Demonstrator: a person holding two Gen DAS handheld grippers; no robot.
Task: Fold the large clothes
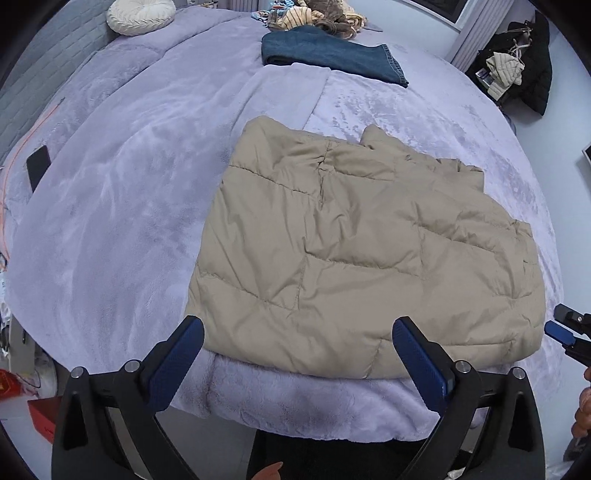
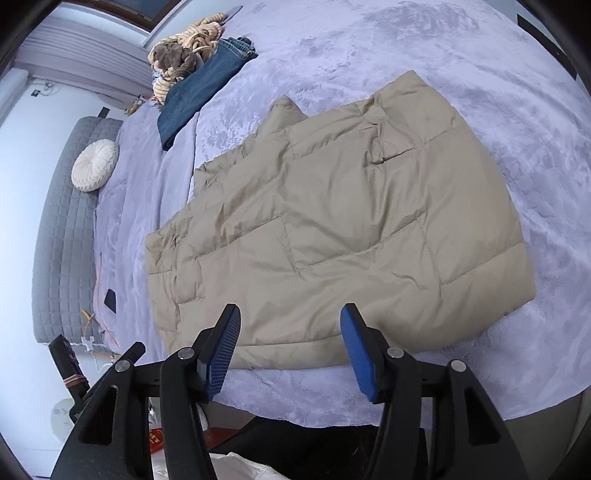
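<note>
Both grippers hung at the near edge of the wide lavender plush bed cover [image 1: 110, 221] — the left gripper [image 1: 297, 341] with jaws spread wide, the right gripper [image 2: 290, 334] likewise parted, neither holding anything. Just beyond them the beige quilted puffer jacket [image 1: 369, 251] lay flat in a rough rectangle, apparently part-folded; the next move probably called for pinching its near hem and carrying it over. Farther off lay folded blue jeans [image 1: 332, 55], a heap of striped clothes [image 1: 314, 14], a round cream pleated cushion [image 1: 140, 14] — and a small black phone [image 1: 38, 162].
</note>
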